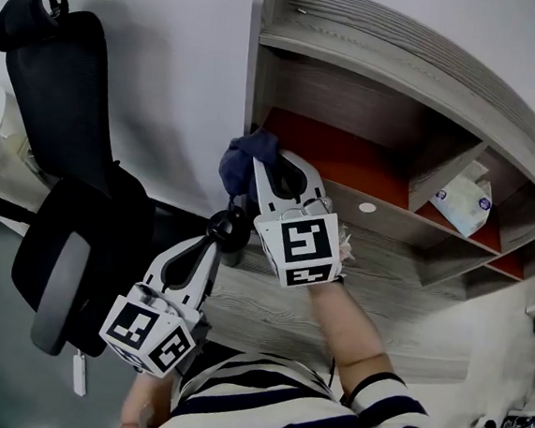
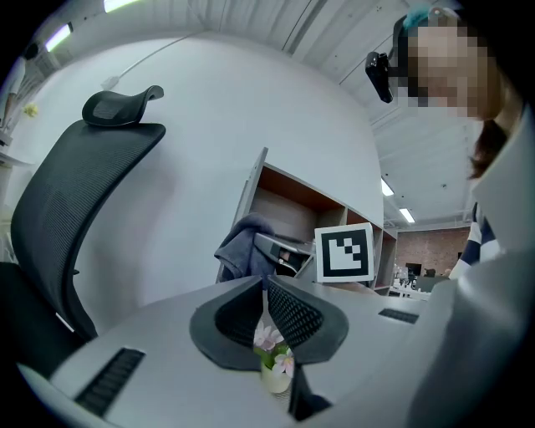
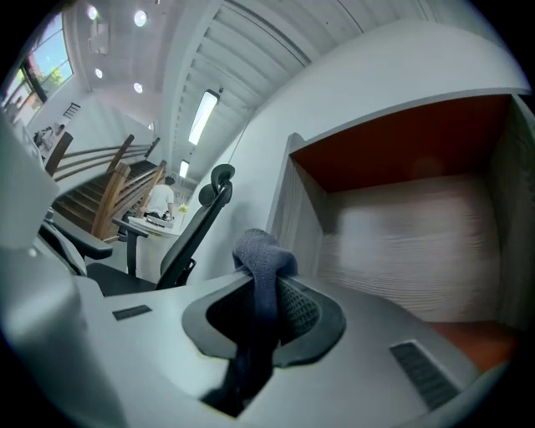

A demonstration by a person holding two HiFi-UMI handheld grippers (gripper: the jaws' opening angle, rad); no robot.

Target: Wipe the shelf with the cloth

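A dark blue cloth (image 1: 248,153) is pinched in my right gripper (image 1: 264,168), which is shut on it at the left end of the grey wooden shelf (image 1: 354,99), just before its red-lined compartment. In the right gripper view the cloth (image 3: 261,259) bunches over the jaws, with the shelf compartment (image 3: 401,242) right ahead. My left gripper (image 1: 225,233) hangs lower and nearer, over the desk's left edge. In its own view it (image 2: 265,305) is shut on a small flower pot (image 2: 274,359) with pink blossoms. The cloth (image 2: 242,247) and the right gripper's marker cube (image 2: 344,251) show beyond.
A black mesh office chair (image 1: 77,143) stands to the left by the white wall. A tissue packet (image 1: 462,201) lies in a compartment farther right. The grey wooden desk top (image 1: 400,306) runs below the shelf. A person's striped shirt (image 1: 258,405) fills the bottom.
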